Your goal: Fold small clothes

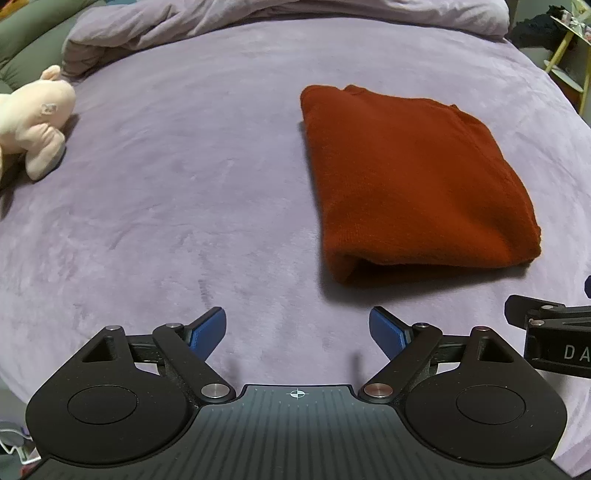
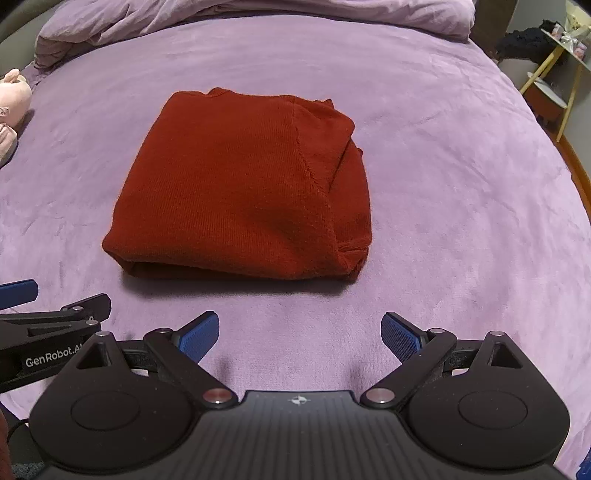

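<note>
Two hand-held grippers, left gripper (image 1: 297,332) and right gripper (image 2: 300,336), hover released, jaws spread, gripping nothing. Rust-red knitted garment (image 2: 240,184) lies folded on purple fleece blanket (image 2: 443,184), just ahead. Judged soft, light, limp; pinch stacked layers at near folded edge.

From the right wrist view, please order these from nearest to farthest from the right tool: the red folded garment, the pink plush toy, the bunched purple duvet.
From the right tool:
1. Red folded garment, just ahead, centre.
2. Pink plush toy, far left edge.
3. Bunched purple duvet, at the back.
</note>
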The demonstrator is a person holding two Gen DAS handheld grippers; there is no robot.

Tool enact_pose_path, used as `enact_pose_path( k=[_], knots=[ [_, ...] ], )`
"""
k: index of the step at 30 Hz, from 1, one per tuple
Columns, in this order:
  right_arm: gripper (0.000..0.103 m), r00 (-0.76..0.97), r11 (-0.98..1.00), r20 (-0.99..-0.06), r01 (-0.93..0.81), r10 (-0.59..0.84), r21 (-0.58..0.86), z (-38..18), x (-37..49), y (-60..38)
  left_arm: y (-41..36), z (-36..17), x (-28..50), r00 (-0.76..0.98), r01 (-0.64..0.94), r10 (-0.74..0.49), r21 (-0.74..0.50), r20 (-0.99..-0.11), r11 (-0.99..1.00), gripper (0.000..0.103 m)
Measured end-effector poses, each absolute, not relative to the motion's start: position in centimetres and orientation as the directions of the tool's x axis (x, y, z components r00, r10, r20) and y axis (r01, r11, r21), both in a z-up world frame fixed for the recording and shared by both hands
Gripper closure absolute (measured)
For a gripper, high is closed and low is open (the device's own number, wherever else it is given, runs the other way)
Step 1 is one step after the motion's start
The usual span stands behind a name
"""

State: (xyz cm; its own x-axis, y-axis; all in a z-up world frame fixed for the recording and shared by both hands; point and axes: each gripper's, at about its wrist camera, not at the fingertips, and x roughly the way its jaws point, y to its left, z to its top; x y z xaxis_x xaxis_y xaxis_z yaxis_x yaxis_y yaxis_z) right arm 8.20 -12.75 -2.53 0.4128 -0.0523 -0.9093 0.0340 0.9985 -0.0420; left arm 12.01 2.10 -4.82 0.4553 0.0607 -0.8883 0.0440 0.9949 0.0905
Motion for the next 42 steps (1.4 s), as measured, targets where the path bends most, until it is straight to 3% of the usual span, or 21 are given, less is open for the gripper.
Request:
enact_pose_path(
  k=[42],
  knots=[
    [0.008,0.409,0.998,-0.911,0.066,-0.044,-0.018,-2.3,8.4,-13.4,1.0,-4.7,12.3,0.437,0.056,0.060,0.094,-0.897,0.994,0.014]
  ],
)
